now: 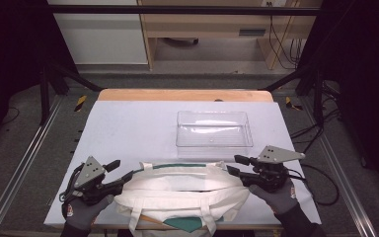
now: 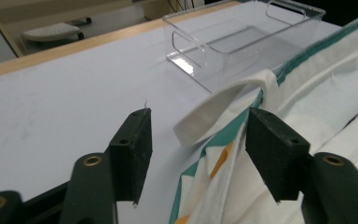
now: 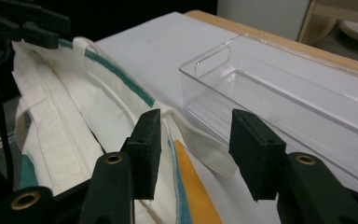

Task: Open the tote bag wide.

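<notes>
Evidently the cloth bag is laid at the near table edge, just near of the clear tray, so each top corner can be taken. Left gripper and right gripper are set at opposite corners, jaws apart, nothing clamped; the bag rim is seen between each pair, presumably for spreading the mouth.

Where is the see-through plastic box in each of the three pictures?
High view: clear plastic box sits right of middle, beyond the bag.
Left gripper view: top right.
Right gripper view: right side.
Shared landmark: the white tote bag beside it.
</notes>
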Tool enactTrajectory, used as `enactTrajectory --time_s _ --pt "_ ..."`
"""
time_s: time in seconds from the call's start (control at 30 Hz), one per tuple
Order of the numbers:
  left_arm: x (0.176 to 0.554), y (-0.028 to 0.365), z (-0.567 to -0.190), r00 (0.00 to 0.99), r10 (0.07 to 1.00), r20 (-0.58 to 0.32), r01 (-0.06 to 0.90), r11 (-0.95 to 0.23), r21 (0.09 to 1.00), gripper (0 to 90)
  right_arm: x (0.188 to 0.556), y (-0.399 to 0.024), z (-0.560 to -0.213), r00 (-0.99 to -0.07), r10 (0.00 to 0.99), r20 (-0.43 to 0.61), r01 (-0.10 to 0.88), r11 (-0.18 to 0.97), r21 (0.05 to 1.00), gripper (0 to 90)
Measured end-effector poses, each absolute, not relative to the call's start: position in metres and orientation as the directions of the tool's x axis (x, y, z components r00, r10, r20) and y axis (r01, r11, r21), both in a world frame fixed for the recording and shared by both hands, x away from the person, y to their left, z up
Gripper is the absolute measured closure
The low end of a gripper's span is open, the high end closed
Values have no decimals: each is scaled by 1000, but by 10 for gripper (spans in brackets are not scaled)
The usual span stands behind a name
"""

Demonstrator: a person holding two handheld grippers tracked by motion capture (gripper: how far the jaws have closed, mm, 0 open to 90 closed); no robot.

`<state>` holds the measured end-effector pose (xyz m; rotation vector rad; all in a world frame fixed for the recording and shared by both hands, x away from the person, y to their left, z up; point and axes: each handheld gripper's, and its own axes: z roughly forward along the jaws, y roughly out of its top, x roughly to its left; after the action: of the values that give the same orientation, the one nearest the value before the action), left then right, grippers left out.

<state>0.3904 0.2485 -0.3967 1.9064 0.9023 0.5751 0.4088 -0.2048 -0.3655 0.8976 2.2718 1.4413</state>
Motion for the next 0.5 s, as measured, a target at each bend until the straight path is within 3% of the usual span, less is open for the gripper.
enactTrajectory --time_s 0.2,0.33,0.5 --pt "391 246 -400 647 762 22 375 -343 861 582 417 -191 -372 -776 625 85 367 339 866 589" --pt "394 245 -403 654 756 8 405 -360 841 711 418 -185 -379 -785 615 73 379 383 843 674" --pt "397 246 -405 664 747 -34 443 -357 822 844 418 -179 -386 -791 610 47 385 436 814 868"
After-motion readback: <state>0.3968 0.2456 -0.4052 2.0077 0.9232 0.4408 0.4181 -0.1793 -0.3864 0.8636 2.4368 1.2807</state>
